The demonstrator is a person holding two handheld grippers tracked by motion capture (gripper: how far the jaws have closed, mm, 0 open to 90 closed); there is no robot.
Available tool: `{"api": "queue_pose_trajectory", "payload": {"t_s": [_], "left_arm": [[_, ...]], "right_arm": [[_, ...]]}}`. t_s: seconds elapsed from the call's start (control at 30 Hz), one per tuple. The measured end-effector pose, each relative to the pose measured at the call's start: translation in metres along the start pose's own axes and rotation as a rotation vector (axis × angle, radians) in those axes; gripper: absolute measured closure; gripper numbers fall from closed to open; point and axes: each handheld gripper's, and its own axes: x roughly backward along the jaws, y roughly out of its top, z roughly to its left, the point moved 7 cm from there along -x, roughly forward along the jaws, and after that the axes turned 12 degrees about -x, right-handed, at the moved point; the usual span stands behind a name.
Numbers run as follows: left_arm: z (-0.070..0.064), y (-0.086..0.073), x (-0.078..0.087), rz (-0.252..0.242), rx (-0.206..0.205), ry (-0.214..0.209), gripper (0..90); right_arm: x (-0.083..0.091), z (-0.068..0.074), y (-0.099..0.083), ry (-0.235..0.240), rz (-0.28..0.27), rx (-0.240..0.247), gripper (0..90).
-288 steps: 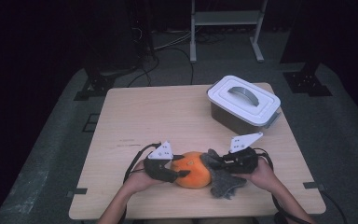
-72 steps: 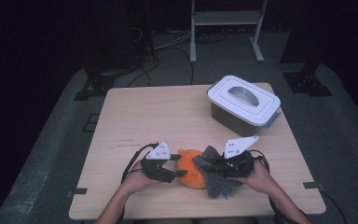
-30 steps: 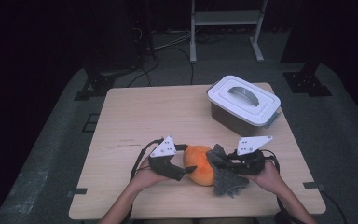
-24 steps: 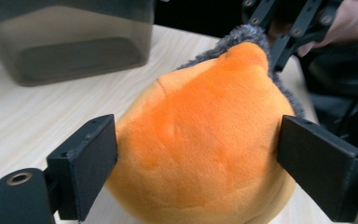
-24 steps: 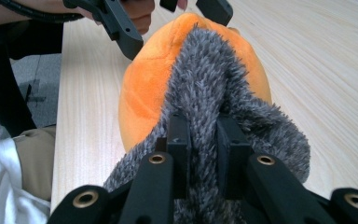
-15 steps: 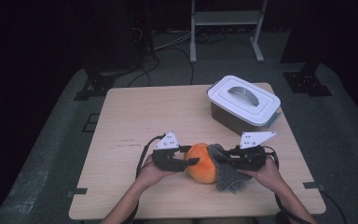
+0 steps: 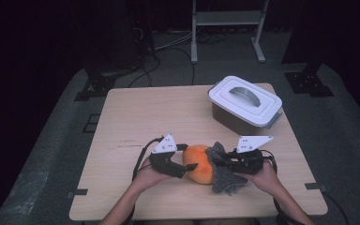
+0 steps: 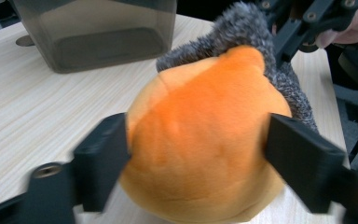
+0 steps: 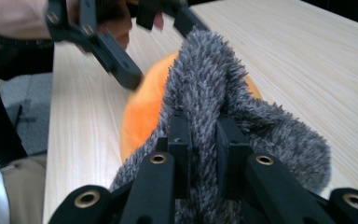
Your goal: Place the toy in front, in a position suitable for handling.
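Observation:
An orange plush ball point(image 7: 198, 169) lies on the wooden table point(image 7: 168, 117) near its front edge, with a grey fuzzy cloth point(image 7: 225, 177) against its right side. My left gripper point(image 7: 189, 157) comes from the left, and its jaws press both sides of the orange plush ball point(image 8: 200, 140). From the right, my right gripper point(image 7: 214, 160) is shut on a fold of the grey fuzzy cloth point(image 9: 205, 93), pinched between its jaws. The right gripper view has the left gripper point(image 9: 112, 46) beyond the plush. The left gripper view has the right gripper point(image 8: 298, 23) at its top right.
A grey box with a white handled lid point(image 7: 246, 101) stands at the table's back right; its grey wall point(image 8: 98, 32) rises behind the plush in the left gripper view. Bare tabletop stretches to the left and back. Cables and a metal stand point(image 7: 225, 18) are on the floor beyond.
Only small shifts: hands and plush have drifted slightly right since the earliest frame. Both grips are unchanged.

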Motion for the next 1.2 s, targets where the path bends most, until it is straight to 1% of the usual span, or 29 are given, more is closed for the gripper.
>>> {"api": "queue_pose_trajectory", "payload": {"t_s": [0.07, 0.13, 0.2, 0.23, 0.27, 0.3, 0.33, 0.37, 0.4, 0.43, 0.5, 0.53, 0.57, 0.67, 0.7, 0.73, 0.77, 0.83, 0.9, 0.93, 0.97, 1.03, 1.07, 1.13, 1.17, 1.2], "left_arm": [[0.004, -0.003, -0.003, 0.002, 0.016, -0.02, 11.3], [0.006, -0.007, -0.005, -0.016, 0.031, -0.049, 9.3], [0.009, -0.012, -0.009, -0.019, 0.064, -0.089, 5.6], [0.01, -0.014, -0.012, -0.019, 0.092, -0.117, 4.5], [0.011, -0.016, -0.014, -0.021, 0.112, -0.139, 4.6], [0.01, -0.018, -0.016, -0.029, 0.132, -0.172, 5.2], [0.01, -0.019, -0.016, -0.036, 0.135, -0.185, 9.0], [0.009, -0.018, -0.016, -0.039, 0.135, -0.182, 13.3], [0.008, -0.017, -0.014, -0.035, 0.134, -0.173, 19.2], [0.007, -0.015, -0.013, -0.028, 0.126, -0.154, 23.5], [0.003, -0.01, -0.008, -0.001, 0.123, -0.12, 29.4], [0.002, -0.009, -0.006, 0.009, 0.121, -0.102, 30.7], [0.001, -0.005, -0.001, 0.017, 0.117, -0.069, 31.8], [0.002, 0.001, 0.012, 0.038, 0.107, 0.012, 34.2], [0.003, 0.002, 0.015, 0.051, 0.107, 0.04, 34.2], [0.004, 0.001, 0.017, 0.079, 0.1, 0.07, 34.2], [0.004, -0.002, 0.018, 0.098, 0.102, 0.089, 34.1], [0.005, -0.005, 0.02, 0.092, 0.143, 0.106, 34.0], [0.006, -0.006, 0.019, 0.084, 0.164, 0.12, 33.5], [0.006, -0.005, 0.019, 0.082, 0.167, 0.123, 33.1], [0.004, -0.004, 0.017, 0.083, 0.164, 0.127, 33.0], [0.002, 0.0, 0.014, 0.081, 0.155, 0.136, 32.1], [0.001, 0.002, 0.012, 0.083, 0.146, 0.133, 31.2], [-0.001, 0.004, 0.01, 0.077, 0.134, 0.127, 29.3], [-0.001, 0.004, 0.01, 0.076, 0.13, 0.124, 27.5], [-0.002, 0.003, 0.01, 0.077, 0.126, 0.117, 25.5]], "right_arm": [[0.001, -0.002, -0.003, 0.0, 0.006, -0.001, 77.7], [0.002, -0.003, -0.007, 0.001, 0.02, -0.004, 77.7], [0.003, -0.006, -0.012, 0.003, 0.026, -0.013, 77.7], [0.003, -0.007, -0.013, 0.005, 0.027, -0.016, 77.7], [0.003, -0.007, -0.014, 0.006, 0.028, -0.016, 77.7], [0.003, -0.008, -0.014, 0.009, 0.029, -0.018, 77.7], [0.003, -0.008, -0.014, 0.01, 0.028, -0.019, 77.7], [0.002, -0.008, -0.013, 0.009, 0.028, -0.017, 77.7], [0.002, -0.008, -0.012, 0.007, 0.026, -0.018, 77.7], [0.001, -0.008, -0.011, 0.008, 0.024, -0.024, 77.7], [0.0, -0.009, -0.008, 0.008, 0.012, -0.038, 77.7], [0.0, -0.01, -0.004, 0.009, 0.004, -0.038, 77.7], [-0.001, -0.011, -0.002, 0.007, 0.0, -0.037, 77.7], [-0.007, -0.012, 0.007, 0.0, -0.012, -0.033, 77.7], [-0.011, -0.013, 0.009, 0.005, -0.013, -0.037, 77.8], [-0.015, -0.013, 0.009, 0.012, -0.01, -0.04, 77.8], [-0.019, -0.014, 0.009, 0.019, -0.003, -0.043, 77.7], [-0.022, -0.014, 0.01, 0.033, -0.003, -0.055, 77.8], [-0.015, -0.012, 0.017, 0.043, -0.033, -0.058, 78.0], [-0.007, -0.009, 0.026, 0.063, -0.072, -0.06, 78.0], [-0.003, -0.006, 0.031, 0.071, -0.088, -0.055, 78.0], [0.003, 0.006, 0.046, 0.082, -0.115, -0.019, 78.0], [0.003, 0.011, 0.051, 0.08, -0.115, 0.008, 78.0], [-0.003, 0.017, 0.056, 0.054, -0.081, 0.048, 78.0], [-0.01, 0.016, 0.053, 0.038, -0.049, 0.061, 78.0], [-0.015, 0.014, 0.05, 0.024, -0.03, 0.067, 78.0]]}}
